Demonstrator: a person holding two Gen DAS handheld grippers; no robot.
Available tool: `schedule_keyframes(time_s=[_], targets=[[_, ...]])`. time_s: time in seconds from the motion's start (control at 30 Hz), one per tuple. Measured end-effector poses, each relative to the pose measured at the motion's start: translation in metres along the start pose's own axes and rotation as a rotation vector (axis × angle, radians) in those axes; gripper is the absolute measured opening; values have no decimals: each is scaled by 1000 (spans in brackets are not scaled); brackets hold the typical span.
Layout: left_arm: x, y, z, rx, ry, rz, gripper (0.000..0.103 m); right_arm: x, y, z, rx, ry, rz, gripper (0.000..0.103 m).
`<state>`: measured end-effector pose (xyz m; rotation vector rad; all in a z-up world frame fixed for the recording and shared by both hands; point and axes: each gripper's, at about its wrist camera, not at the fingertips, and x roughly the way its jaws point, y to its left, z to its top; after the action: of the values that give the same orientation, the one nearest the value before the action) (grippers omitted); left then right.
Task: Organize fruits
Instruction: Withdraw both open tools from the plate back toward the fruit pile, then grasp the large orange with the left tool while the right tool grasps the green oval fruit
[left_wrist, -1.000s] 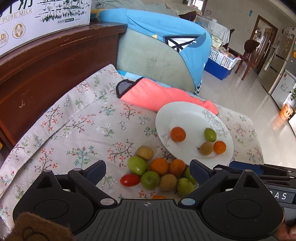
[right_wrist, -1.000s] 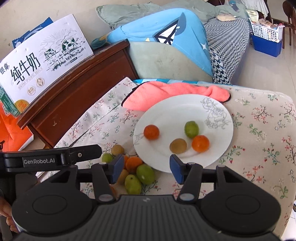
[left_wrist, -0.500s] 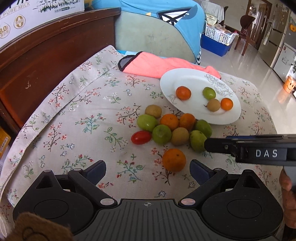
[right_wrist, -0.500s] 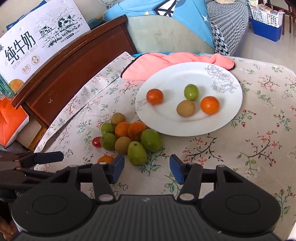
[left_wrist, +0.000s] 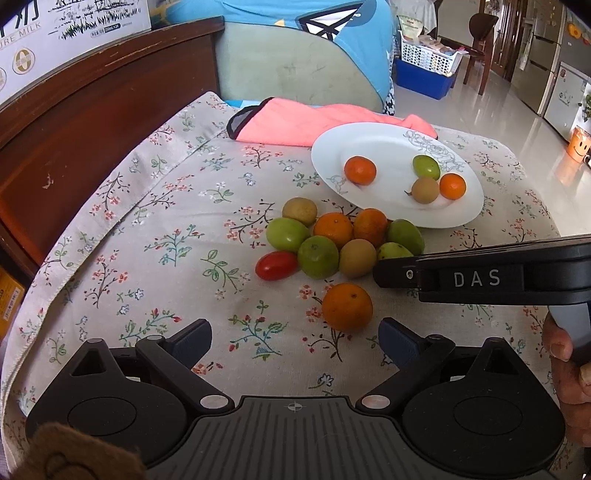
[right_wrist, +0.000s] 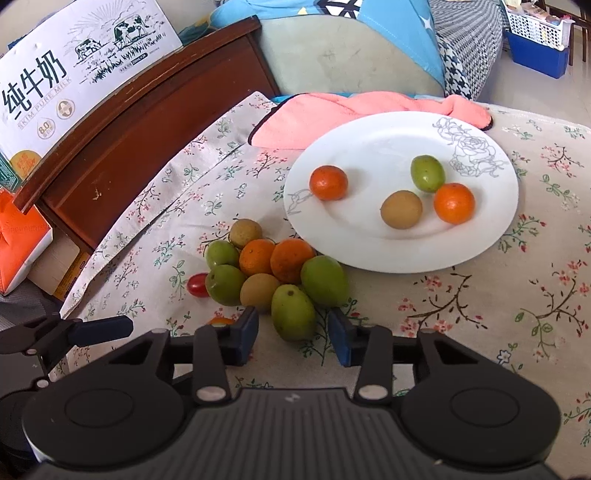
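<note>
A white plate (right_wrist: 369, 251) on the floral cloth holds two oranges, a green fruit and a brown fruit. A pile of fruit (right_wrist: 273, 266) lies in front of its left rim, with a red cherry tomato (right_wrist: 197, 285) at the left. My right gripper (right_wrist: 293, 330) is open, its jaws on either side of the nearest green fruit (right_wrist: 293, 312) without touching it. My left gripper (left_wrist: 294, 339) is open and empty, low over the cloth; a lone orange (left_wrist: 347, 307) lies just ahead near its right finger. The plate (left_wrist: 461, 218) and pile (left_wrist: 332, 240) lie beyond.
A pink cloth (right_wrist: 332, 110) lies behind the plate. A dark wooden headboard (right_wrist: 147, 122) with a milk carton (right_wrist: 74, 77) runs along the left. A cushioned seat with blue fabric (right_wrist: 351, 48) stands at the back. The right gripper's body (left_wrist: 498, 273) crosses the left wrist view.
Both grippers have pulled back and lowered toward the fruit pile. The right gripper now straddles the nearest green fruit. The lone orange has come into the left wrist view.
</note>
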<state>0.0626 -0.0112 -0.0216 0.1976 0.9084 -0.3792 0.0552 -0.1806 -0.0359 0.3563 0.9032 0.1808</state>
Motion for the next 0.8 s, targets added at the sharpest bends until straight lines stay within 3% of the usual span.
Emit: schedule_keyframes(time_s=[0.1,0.23,0.53,0.8], targets=[[2,-1,0,-6,2,-10,98,1,1,0,-7,-3,-5,41],[6,-3,-1,-15,8,-28,98,2,1,-1,-14,-2,-8,27],[13,-12,0,-21,-23,-65,98,-17,-12,-3,9,13,-38,28],[31,-23,-2,14,-6,-23,103,-23,-28,-6,51,32,-83,28]])
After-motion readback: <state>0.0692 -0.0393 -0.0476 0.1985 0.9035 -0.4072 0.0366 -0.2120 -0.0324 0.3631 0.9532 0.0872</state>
